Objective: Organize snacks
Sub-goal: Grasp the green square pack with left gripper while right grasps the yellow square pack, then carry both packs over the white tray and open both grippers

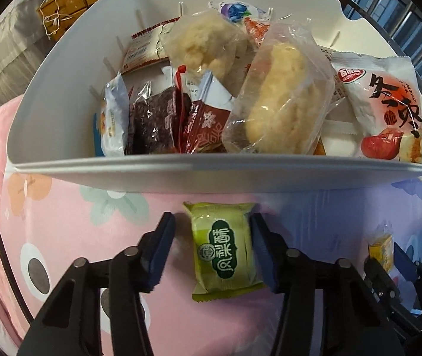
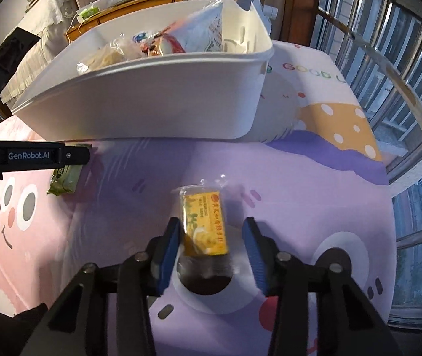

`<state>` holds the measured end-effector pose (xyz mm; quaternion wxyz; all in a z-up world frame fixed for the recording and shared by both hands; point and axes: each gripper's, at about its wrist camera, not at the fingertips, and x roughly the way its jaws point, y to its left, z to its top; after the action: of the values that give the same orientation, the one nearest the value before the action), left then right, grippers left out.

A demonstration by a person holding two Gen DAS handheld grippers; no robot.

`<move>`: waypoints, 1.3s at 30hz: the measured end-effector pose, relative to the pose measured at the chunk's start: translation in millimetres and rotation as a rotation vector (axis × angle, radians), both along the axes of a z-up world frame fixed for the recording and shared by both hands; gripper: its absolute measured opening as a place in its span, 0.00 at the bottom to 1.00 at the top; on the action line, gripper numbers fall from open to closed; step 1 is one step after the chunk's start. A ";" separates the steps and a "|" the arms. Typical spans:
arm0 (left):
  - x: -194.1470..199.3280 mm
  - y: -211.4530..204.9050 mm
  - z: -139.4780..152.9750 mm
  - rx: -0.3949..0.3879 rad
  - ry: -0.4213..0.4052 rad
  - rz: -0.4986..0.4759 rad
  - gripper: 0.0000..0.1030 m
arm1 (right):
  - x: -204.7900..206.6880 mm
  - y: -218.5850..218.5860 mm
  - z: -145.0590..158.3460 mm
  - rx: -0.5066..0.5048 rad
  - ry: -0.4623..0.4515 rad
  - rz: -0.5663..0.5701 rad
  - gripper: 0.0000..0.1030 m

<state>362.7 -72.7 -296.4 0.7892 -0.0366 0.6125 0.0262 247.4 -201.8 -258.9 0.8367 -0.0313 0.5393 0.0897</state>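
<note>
While lying flat, green snack packet (image 1: 225,249) shows dark-green lettering.

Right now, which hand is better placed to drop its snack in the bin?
Left, probably: its tongs straddle the green pack just below the bin; the yellow pack lies farther off.

Left wrist view: steeply down along the fingers (image 1: 163,255), close over the pink cartoon cloth (image 1: 71,237), facing the near wall of the white bin (image 1: 211,178) and into it. Right wrist view: steeply down too, close over the purple part of the cloth (image 2: 300,192), facing the bin (image 2: 151,103) from further right. Shared: bin, cloth, green packet (image 1: 225,249) (image 2: 64,179), yellow packet (image 1: 381,250) (image 2: 205,222).
</note>
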 end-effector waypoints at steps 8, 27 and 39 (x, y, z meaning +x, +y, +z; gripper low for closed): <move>2.8 -4.3 6.3 -0.009 -0.007 -0.016 0.35 | 2.8 1.0 0.6 -0.009 0.006 0.007 0.28; -42.7 -16.4 17.8 -0.067 -0.003 -0.078 0.35 | -7.0 5.3 4.4 0.042 0.066 -0.001 0.26; -55.5 0.8 70.8 -0.075 -0.048 -0.113 0.35 | -13.8 17.6 46.8 0.063 -0.010 0.008 0.26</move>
<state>307.2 -71.9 -225.5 0.8020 -0.0322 0.5949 -0.0420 233.6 -184.2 -212.1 0.8397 -0.0076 0.5318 0.1096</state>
